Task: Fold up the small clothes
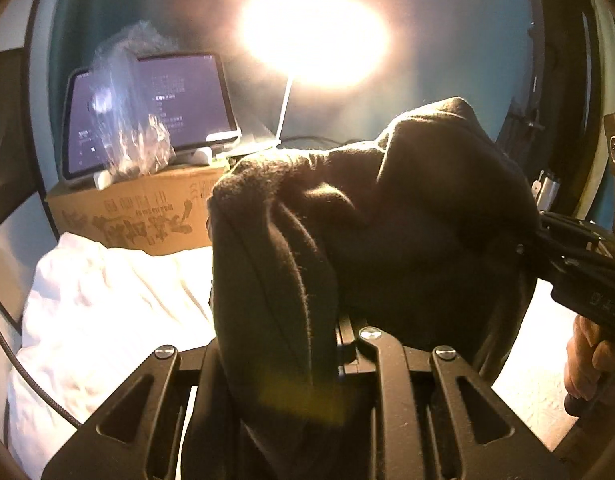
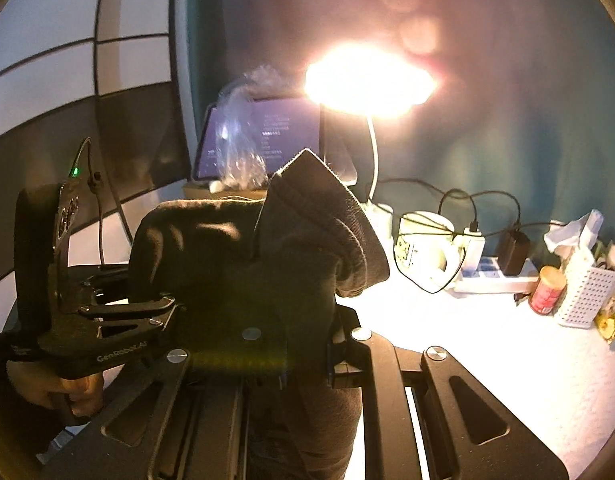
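Sock (image 1: 347, 216), dark, is held aloft above the counter (image 2: 487, 360), pinched at either end by left hand-held gripper (image 1: 307, 364) and right hand-held gripper (image 2: 303, 356), likely stretched out for folding.

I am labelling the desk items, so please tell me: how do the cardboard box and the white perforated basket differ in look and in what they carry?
The cardboard box is brown with printed characters; the white perforated basket is white, its wall full of small holes. The box bears a tablet and a crumpled clear bag on top; the basket holds its contents inside. Both stand at the back near the teal wall.
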### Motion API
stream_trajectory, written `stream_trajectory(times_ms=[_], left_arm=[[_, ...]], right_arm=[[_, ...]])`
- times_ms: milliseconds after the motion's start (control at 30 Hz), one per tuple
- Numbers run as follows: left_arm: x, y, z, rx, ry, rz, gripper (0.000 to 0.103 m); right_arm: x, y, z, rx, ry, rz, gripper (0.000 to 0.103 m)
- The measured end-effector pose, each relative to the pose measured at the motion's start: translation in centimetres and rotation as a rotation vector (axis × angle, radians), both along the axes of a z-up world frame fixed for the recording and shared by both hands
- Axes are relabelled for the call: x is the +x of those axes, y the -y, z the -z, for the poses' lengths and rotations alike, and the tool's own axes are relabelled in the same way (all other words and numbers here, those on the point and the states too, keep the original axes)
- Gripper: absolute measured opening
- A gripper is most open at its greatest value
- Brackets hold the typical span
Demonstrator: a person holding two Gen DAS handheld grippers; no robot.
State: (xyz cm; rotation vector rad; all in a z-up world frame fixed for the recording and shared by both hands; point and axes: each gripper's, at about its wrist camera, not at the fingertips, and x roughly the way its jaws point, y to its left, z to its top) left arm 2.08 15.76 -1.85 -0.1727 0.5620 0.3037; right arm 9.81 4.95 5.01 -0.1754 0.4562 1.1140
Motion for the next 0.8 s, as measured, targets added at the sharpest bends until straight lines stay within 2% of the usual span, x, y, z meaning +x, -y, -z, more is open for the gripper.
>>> stream_trajectory(times_ms=[800], left_arm=[[5.5, -4.1, 6.2, -0.133, -0.204, -0.023, 0.02]], right_arm=[[8.0, -4.6, 7.8, -0.13, -0.218, 0.008, 0.014]])
